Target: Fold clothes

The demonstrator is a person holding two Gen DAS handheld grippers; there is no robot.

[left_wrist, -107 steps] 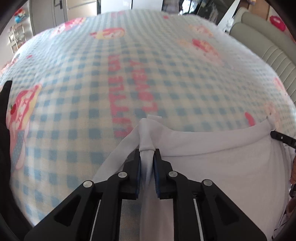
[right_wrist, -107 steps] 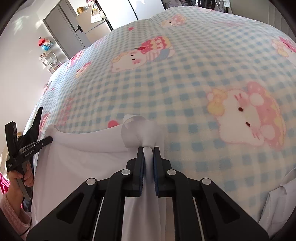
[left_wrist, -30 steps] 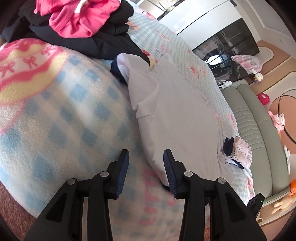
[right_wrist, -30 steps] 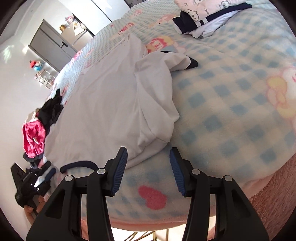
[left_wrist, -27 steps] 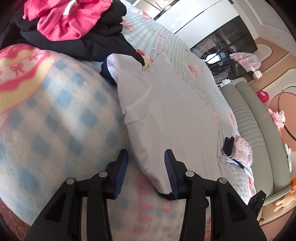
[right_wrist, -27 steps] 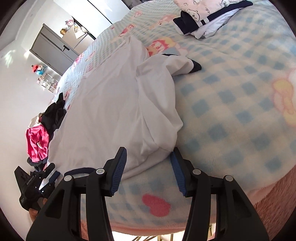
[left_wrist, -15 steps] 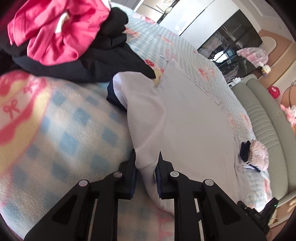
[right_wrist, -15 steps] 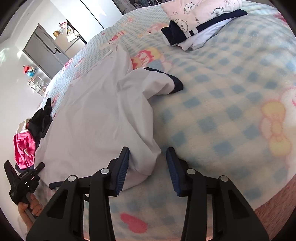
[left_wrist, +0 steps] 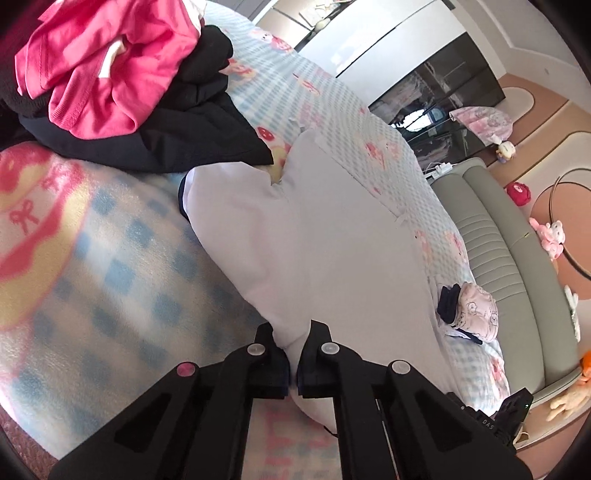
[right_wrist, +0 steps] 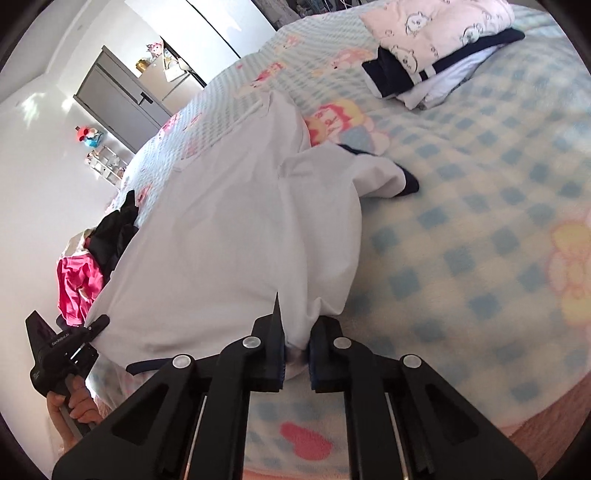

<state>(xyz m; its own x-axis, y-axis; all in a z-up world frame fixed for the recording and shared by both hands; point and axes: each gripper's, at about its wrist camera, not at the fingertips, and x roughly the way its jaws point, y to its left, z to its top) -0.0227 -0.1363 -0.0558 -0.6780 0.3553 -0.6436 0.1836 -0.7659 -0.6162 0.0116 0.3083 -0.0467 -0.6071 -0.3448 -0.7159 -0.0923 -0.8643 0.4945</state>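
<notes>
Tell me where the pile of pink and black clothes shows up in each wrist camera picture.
Left wrist view: the pink and black clothes pile fills the top left corner, beyond the white garment's sleeve.
Right wrist view: the pile sits small at the left edge, beyond the garment.
Shared landmark: the folded pink bear-print garment.

A bed (left_wrist: pixel 110 266) covered with a fleecy blanket in blue and white checks with pink cartoon figures. A white garment (left_wrist: pixel 332 240) with dark navy trim lies spread across its middle. At one end sits a heap of black and bright pink clothes (left_wrist: pixel 110 74). At the other end rests a folded stack, pale pink printed fabric over navy (right_wrist: pixel 436 40).
</notes>
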